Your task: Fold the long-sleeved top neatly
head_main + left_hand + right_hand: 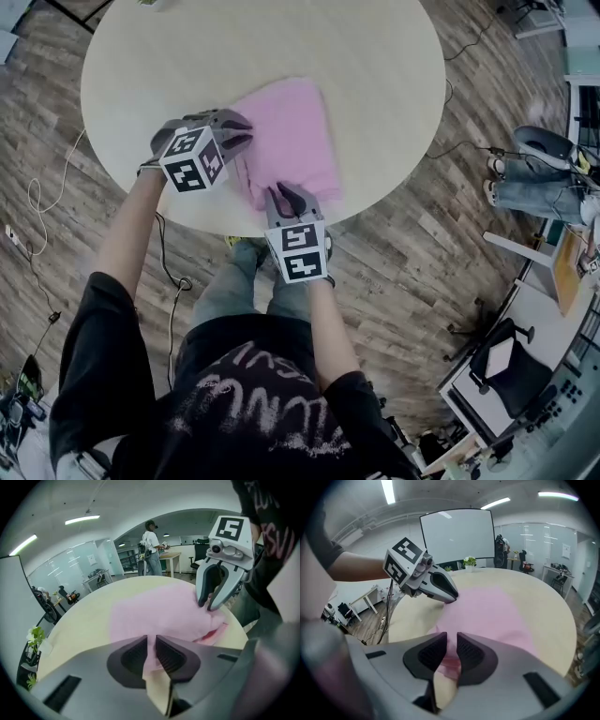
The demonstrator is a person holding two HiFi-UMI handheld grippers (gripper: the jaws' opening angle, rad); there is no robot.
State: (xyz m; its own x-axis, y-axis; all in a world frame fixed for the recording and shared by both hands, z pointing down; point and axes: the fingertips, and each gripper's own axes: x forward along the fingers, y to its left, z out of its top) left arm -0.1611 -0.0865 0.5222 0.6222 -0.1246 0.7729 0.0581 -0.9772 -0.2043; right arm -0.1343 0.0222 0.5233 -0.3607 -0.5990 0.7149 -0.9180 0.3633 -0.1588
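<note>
A pink long-sleeved top [295,131] lies folded into a compact block on the near half of a round beige table [187,56]. My left gripper [242,132] is at the top's left edge, and in the left gripper view it [151,649] is shut on a fold of the pink cloth [154,611]. My right gripper [282,195] is at the near edge. In the right gripper view it [451,649] pinches the pink cloth [487,611] where layers bunch at the table's rim. Each gripper shows in the other's view: the right [213,603], the left [451,595].
Wooden floor surrounds the table, with cables [37,197] at the left. A seated person's legs [539,183] and a desk with a chair [511,361] are at the right. A person [151,545] stands at a far desk. A whiteboard [457,534] and a plant [468,562] are beyond the table.
</note>
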